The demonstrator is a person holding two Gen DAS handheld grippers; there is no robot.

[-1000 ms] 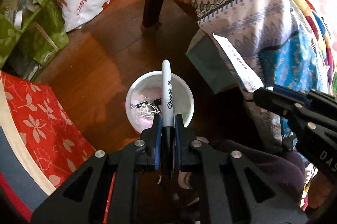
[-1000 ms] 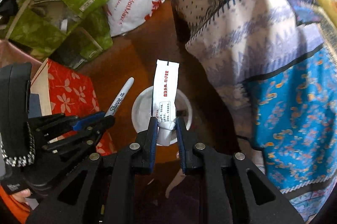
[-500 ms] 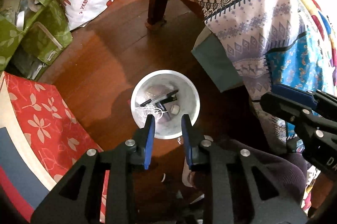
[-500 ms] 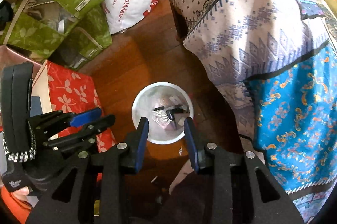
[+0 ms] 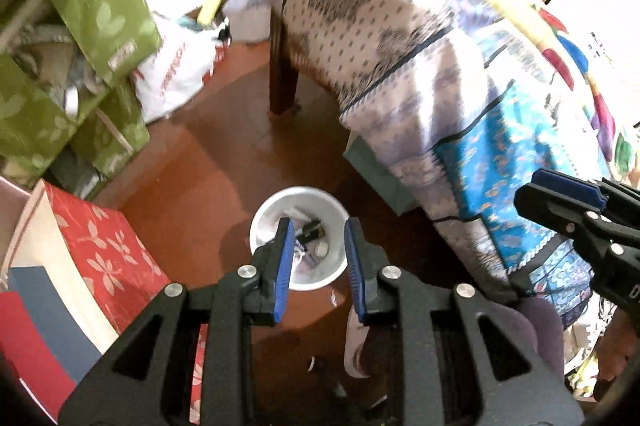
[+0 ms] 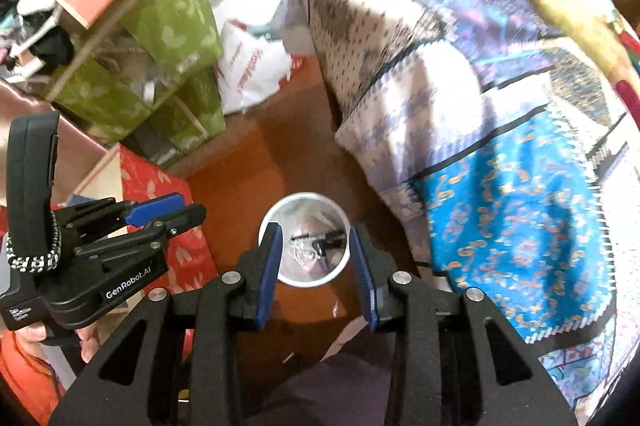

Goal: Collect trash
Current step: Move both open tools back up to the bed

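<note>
At far left: stacked green leaf-print bags (image 5: 100,26), a red floral box (image 5: 100,246) below them, a white plastic shopping bag (image 5: 172,74) on the wooden floor (image 5: 200,178).

Left hand-held gripper (image 5: 316,262): jaws parted, nothing between the blue pads, having just been opening; pointed steeply down, over the bin. Seen from the right wrist as well, out at the left edge, carried in a hand (image 6: 36,334).

Centre: small white trash bin (image 5: 262,226) standing on the floor, just beside the draped patterned cloth (image 5: 420,66). Inside it, a dark marker (image 6: 320,238), a thin tangle of wire and some pale scraps, too blurred to name further.

Right hand-held gripper (image 6: 316,266): likewise open and empty, jaws just opened, framing the bin from above.

Progress, judged from this: several pieces already binned, both tools free for another pick. Left over: a small pale scrap (image 6: 334,308) on the floor just outside the bin's rim, and possibly a pale scrap (image 5: 354,346) nearer the camera, partly hidden. Any trash beyond that cannot be told from here.
</note>
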